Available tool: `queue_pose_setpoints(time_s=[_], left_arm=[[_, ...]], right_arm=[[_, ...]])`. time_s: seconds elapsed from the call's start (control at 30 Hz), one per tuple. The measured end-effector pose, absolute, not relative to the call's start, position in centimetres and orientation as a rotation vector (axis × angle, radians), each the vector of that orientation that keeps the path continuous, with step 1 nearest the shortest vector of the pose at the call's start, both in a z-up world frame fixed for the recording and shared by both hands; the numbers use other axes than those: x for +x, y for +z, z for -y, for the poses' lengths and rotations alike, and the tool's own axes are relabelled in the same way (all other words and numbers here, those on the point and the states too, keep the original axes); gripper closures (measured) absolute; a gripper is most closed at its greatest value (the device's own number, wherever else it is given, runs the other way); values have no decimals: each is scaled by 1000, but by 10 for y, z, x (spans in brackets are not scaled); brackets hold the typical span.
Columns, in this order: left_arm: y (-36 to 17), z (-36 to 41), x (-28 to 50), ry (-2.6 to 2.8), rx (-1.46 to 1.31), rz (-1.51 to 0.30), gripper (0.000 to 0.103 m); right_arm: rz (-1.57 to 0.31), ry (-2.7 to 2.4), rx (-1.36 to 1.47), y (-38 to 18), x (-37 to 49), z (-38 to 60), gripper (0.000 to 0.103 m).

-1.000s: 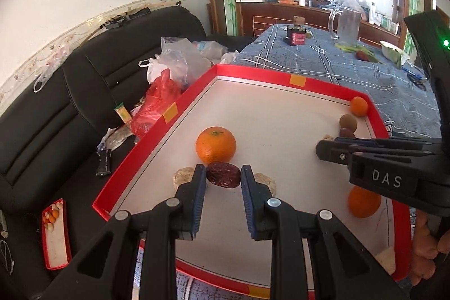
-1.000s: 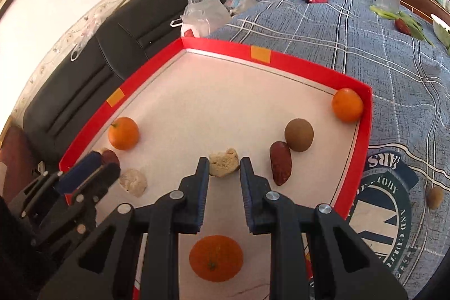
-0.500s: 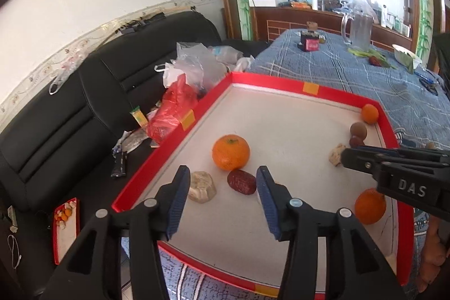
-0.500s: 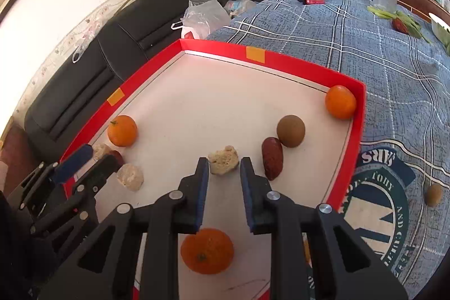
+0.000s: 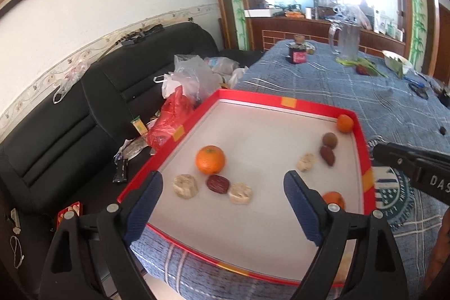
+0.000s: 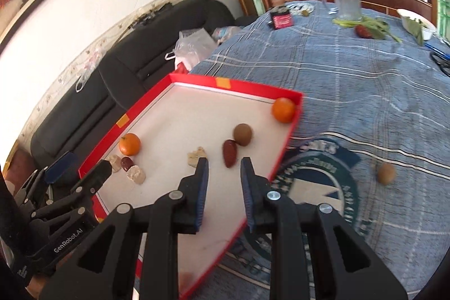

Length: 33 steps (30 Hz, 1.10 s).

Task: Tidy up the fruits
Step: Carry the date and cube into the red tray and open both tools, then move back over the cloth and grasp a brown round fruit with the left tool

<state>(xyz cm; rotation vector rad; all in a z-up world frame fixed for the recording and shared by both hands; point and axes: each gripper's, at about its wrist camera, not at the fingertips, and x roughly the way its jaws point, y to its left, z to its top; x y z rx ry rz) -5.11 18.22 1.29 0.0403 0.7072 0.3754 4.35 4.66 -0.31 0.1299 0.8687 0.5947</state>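
Fruits lie scattered in the red tray (image 5: 362, 148), which sits on a blue checked cloth (image 6: 351, 69). Near the tray's left rim an orange (image 5: 210, 159) touches a date (image 5: 217, 184) flanked by two pale chunks (image 5: 185, 186); toward the far right corner sit a second orange (image 5: 345, 123), a brown round fruit (image 5: 329, 140), another date (image 5: 327, 155) and a third pale chunk. One more orange (image 5: 333, 198) rests by the tray's right rim.

The left gripper (image 5: 222, 204) hangs above the near-left group with its jaws opening wide and nothing between them: a placement looks just done. The right gripper (image 6: 223, 187) is nearly closed and empty, above the tray's near right edge. One brown fruit (image 6: 386, 173) lies outside the tray on the cloth; fetching it seems the likely next move, which would need the right jaws opened first.

The near orange is partly hidden behind a left finger, and what the pale chunks are I cannot tell.
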Motion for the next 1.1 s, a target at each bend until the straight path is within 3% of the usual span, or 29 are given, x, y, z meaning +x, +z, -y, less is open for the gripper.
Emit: queue_pose_setpoints(time_s=[0.03,0.1,0.17,0.77,1.1], left_arm=[[12,-178,-50,366,45,-718,13],[9,-170,-49,335,46,-747,11],[6,-162,-48,306,37,-780,7],[-8,-61,-48,122,184,-837,6],[-15,-16,-33,61,245,-860,6]], right_arm=[[-860,583,131,-2,41,-40,75],[-848,561,137,0,37,-28,61],[-834,536,163,1,33,-10,56],[-776,122,394,-28,5,220,54],[-762,74,491,-33,1,272,51]])
